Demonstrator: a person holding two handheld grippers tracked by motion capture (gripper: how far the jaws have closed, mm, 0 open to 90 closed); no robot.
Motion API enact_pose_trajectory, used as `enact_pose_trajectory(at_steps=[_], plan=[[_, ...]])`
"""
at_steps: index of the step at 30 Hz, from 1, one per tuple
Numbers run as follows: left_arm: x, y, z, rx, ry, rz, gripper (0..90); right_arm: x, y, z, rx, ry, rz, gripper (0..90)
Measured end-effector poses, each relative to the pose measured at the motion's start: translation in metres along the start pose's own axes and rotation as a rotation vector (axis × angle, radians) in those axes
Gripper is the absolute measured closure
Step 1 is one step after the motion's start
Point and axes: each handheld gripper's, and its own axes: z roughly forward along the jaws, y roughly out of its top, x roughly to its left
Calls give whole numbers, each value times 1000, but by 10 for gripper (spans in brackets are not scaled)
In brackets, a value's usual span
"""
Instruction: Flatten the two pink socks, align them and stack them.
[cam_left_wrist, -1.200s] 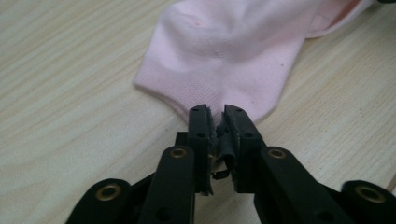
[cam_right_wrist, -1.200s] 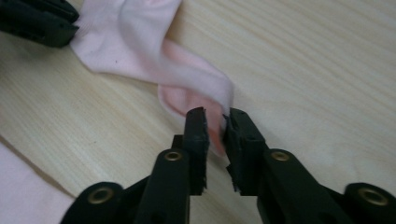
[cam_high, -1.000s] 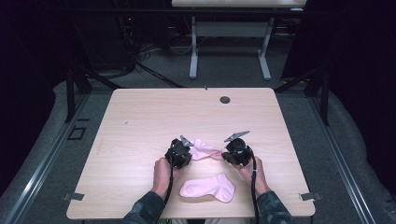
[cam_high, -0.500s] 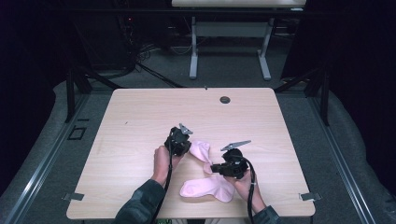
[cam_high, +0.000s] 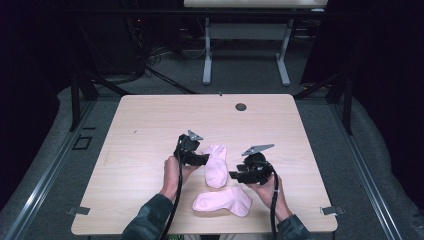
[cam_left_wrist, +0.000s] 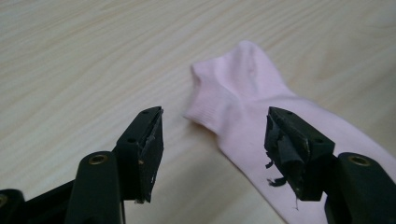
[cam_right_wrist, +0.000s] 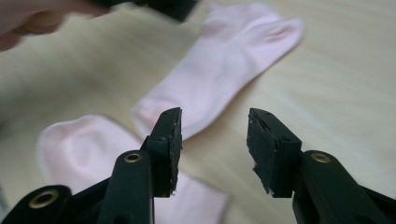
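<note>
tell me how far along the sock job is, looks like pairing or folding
Early, judging by the layout. Done: two pink socks lie flat on the table, the far sock and the near sock, not stacked or folded. In hand: nothing; the left gripper is open beside the far sock's cuff, the right gripper open above both. Left: grasping and pairing them.

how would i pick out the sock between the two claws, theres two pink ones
Start at the wooden table and find the near middle, where the left claw and right claw face each other. The sock you want lies lengthwise between them; the other sock lies crosswise, nearer the table's front edge.
</note>
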Motion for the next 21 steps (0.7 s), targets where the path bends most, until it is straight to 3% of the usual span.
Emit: enact_pose_trajectory(at_steps=[3,6,8,14,16,21], plan=[[-17,-13,-14,-7,-40,42,354,-15,14,4,-2,-54,-33,540],[-31,-24,-20,-3,-92,50,354,-26,29,17,15,-70,-39,541],[-39,-29,-20,4,-133,50,356,-29,38,25,23,-84,-54,544],[-58,-34,-8,45,-177,93,378,-31,64,59,62,-102,-102,547],[-61,-36,-1,68,-190,102,447,-34,72,71,71,-118,-117,549],[-63,-38,7,112,-192,134,602,-38,80,99,107,-141,-93,581]])
